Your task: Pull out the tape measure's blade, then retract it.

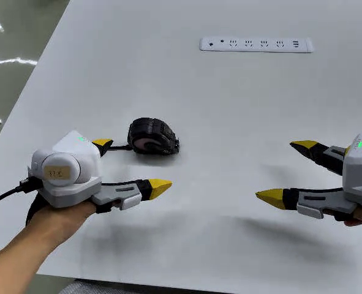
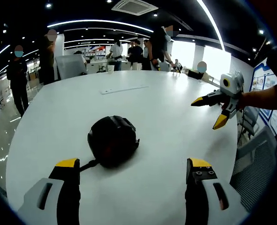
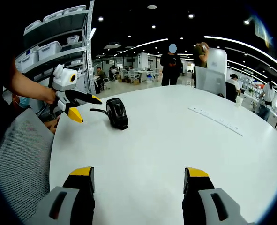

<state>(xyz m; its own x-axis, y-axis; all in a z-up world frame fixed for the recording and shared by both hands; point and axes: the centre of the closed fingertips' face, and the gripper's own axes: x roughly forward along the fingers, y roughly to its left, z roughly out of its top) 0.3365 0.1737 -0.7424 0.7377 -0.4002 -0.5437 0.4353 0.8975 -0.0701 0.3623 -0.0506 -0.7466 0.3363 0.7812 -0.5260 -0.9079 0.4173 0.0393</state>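
Note:
A black tape measure point(image 1: 152, 136) lies on the white table point(image 1: 230, 110), its wrist strap trailing to the left; no blade is out. It also sits in the left gripper view as a black tape measure point(image 2: 112, 140) just ahead of the jaws, and in the right gripper view as a tape measure point(image 3: 117, 112) far off. My left gripper point(image 1: 133, 166) stands open just left of it, one fingertip point(image 1: 101, 143) by the strap. My right gripper point(image 1: 287, 171) is open at the right, well apart from the tape. Nothing is held between either pair of jaws.
A white power strip point(image 1: 256, 44) lies at the far side of the table. The table's left edge point(image 1: 27, 92) drops to a glossy floor. Several people point(image 2: 129, 49) stand beyond the table. Storage shelves point(image 3: 54, 37) rise at the left.

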